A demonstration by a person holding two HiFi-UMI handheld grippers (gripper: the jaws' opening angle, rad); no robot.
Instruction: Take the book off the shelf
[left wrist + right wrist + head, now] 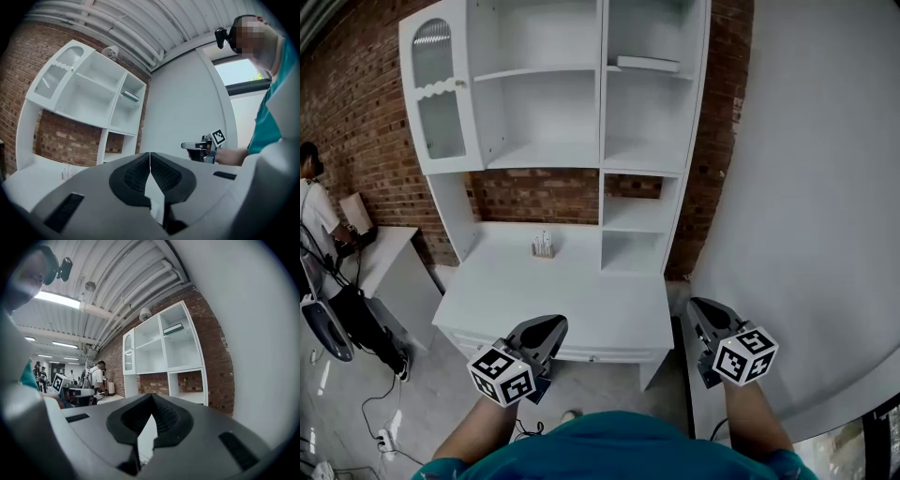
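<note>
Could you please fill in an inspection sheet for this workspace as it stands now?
Surface: white desk under the shelf unit.
Job's things: book lying flat on the upper right shelf, untouched.
Clutter: one small holder on the desk.
Grippers: left gripper and right gripper both shut, empty.
Cables: cable on the floor at left.
Surroundings: brick wall behind; a person at a side table, left.
</note>
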